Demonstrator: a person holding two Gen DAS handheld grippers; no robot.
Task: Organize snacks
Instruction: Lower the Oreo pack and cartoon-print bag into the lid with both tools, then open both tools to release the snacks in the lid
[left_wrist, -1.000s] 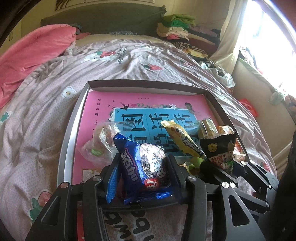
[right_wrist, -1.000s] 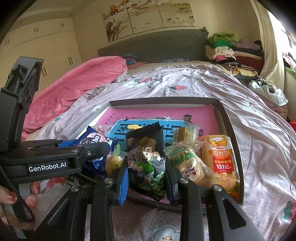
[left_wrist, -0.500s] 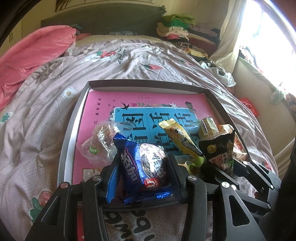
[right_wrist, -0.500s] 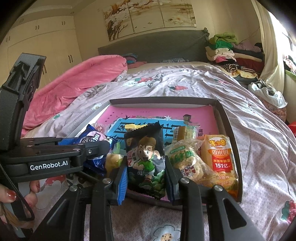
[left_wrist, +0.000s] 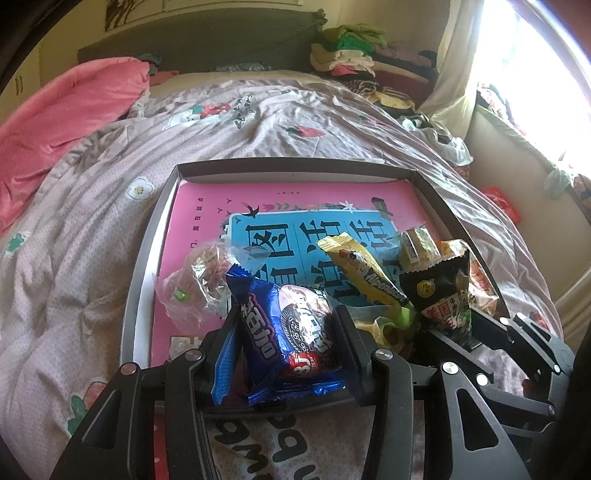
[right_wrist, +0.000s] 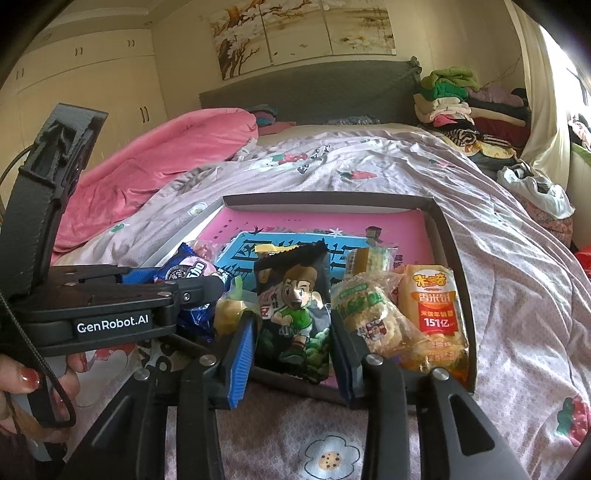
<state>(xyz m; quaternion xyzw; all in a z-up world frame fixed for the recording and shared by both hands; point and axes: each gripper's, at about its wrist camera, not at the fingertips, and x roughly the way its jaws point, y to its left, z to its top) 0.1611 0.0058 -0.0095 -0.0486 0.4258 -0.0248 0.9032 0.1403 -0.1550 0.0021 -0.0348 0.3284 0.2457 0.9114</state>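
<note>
Snacks crowd the near end of a shallow box (right_wrist: 448, 236) on the bed. Left gripper (left_wrist: 288, 345) clamps a blue Oreo packet (left_wrist: 284, 332). Right gripper (right_wrist: 293, 343) has just been opening; a black cartoon-boy pouch (right_wrist: 295, 306) stands between its jaws, seemingly loose.

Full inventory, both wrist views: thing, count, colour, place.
shallow cardboard tray: 1, dark rim, pink-blue floor, on bed
foil cookie packet: 1, blue, in left jaws
cartoon-boy snack packet: 1, black, tray's near edge
bar wrapper: 1, yellow, tray middle
crinkly clear bag: 1, transparent, tray left
rice-cracker pack: 1, orange, tray right
left hand-held gripper: 1, black, shut on cookie packet
right hand-held gripper: 1, black, jaws just opening, black packet between
hand: 1, red nails, under left gripper
</note>
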